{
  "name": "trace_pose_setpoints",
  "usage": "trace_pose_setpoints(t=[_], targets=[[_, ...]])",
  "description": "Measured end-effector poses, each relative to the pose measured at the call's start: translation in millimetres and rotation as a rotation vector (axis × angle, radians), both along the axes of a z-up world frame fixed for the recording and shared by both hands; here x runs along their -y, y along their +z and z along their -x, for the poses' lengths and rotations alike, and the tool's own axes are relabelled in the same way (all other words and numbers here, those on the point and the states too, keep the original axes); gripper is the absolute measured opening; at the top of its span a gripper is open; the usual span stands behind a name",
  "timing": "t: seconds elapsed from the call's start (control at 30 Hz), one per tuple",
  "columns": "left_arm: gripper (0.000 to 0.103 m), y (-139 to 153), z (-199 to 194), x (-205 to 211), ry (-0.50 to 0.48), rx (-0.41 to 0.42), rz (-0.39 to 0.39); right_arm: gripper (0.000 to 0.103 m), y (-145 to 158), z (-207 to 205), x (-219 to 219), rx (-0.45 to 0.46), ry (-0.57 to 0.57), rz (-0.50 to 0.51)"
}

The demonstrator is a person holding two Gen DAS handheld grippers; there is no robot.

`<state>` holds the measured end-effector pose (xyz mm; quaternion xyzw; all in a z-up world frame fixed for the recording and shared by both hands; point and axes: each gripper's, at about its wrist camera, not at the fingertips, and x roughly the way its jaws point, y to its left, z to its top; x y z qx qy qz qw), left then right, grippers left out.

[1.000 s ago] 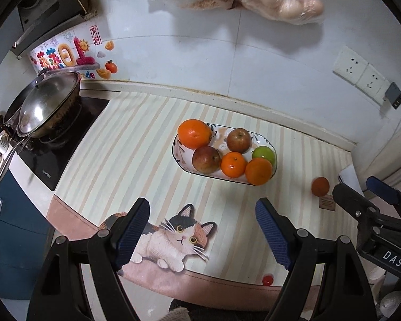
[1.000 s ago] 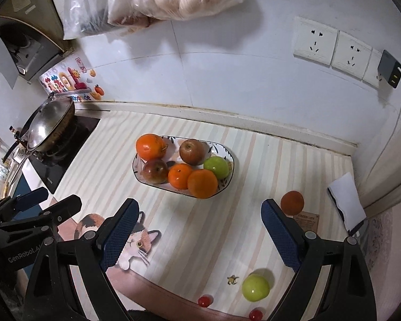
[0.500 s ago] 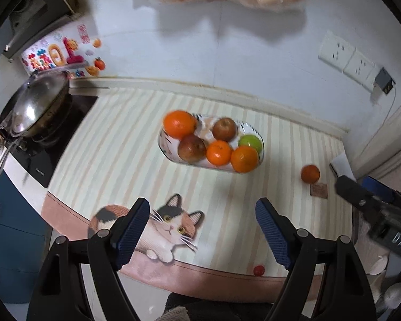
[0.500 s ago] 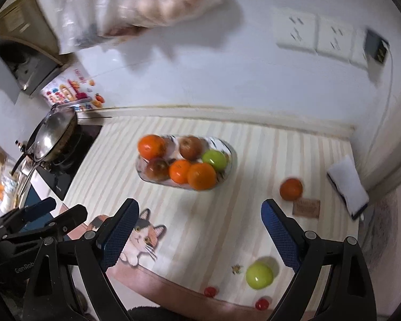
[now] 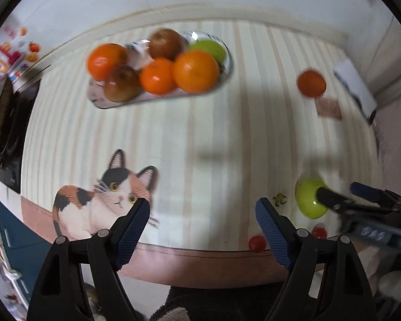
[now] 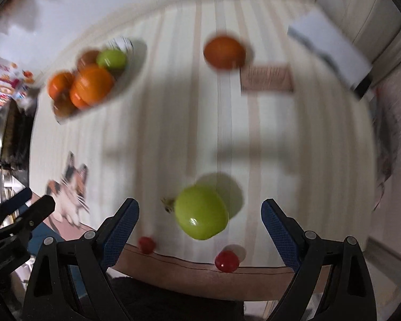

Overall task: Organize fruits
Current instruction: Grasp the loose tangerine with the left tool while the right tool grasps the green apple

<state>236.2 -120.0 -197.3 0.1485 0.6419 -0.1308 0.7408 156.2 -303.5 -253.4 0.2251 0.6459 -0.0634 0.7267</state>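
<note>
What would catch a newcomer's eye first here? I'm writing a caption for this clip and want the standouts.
First the bowl at the back of the striped mat, piled with oranges, apples and a green fruit. Next the loose green apple near the front edge, lying just ahead of the open right gripper, with a lone orange farther back. The cartoon cat printed on the mat sits front left, by the open left gripper.

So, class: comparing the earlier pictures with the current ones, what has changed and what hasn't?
Both grippers have dropped toward the counter; the right gripper now frames the loose green apple. Nothing gripped or released. The left gripper stays open and empty, and the fruit bowl and loose orange are unmoved.
</note>
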Motion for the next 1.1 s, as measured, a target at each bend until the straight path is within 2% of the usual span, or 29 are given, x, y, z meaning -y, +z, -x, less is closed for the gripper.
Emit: trace_pose_setpoints(t=[0.1, 0.17, 0.2, 0.23, 0.33, 0.5, 0.7, 0.8, 0.93, 1.07, 1.1], targets=[[0.081, -19.0, 0.4, 17.1, -0.044, -0.038, -0.034, 0.091, -30.2, -0.8, -3.6, -0.040, -0.002, -0.028], [0.081, -25.8, -1.0, 25.0, -0.065, -0.053, -0.046, 0.081, -42.1, 0.0, -4.7, -0.055, -0.004, -0.048], [0.081, -27.9, -1.4, 29.6, -0.075, -0.057, -0.051, 0.069, -45.6, 0.2, -4.1, -0.054, -0.007, -0.060], [0.081, -29.0, -2.0, 33.8, -0.082, -0.059, -0.053, 0.063, -47.6, 0.5, -3.8, -0.048, -0.002, -0.071], [0.081, -25.9, -7.6, 47.0, -0.107, -0.058, -0.050, 0.063, -42.5, 3.0, 1.9, -0.029, -0.015, -0.046], [0.081, -13.3, -29.1, 81.0, -0.151, -0.037, -0.021, 0.063, -25.0, 0.0, 37.2, 0.015, -0.093, -0.043], [0.081, -8.4, -75.9, 148.7, -0.216, -0.022, 0.022, 0.063, -15.1, -17.1, 95.9, 0.044, -0.197, 0.013], [0.081, -22.1, -97.5, 176.5, -0.226, -0.071, 0.050, 0.063, -15.9, -24.3, 116.3, 0.046, -0.234, 0.019], [0.081, -59.4, -120.2, 209.9, -0.222, -0.207, 0.085, 0.063, -16.9, -33.2, 135.8, 0.045, -0.266, 0.028], [0.080, -87.3, -127.6, 232.2, -0.243, -0.258, 0.081, 0.063, -24.3, -42.4, 140.1, 0.028, -0.281, 0.021], [0.070, -90.4, -127.8, 236.8, -0.250, -0.245, 0.082, 0.063, -26.2, -42.7, 141.6, 0.025, -0.287, 0.017]])
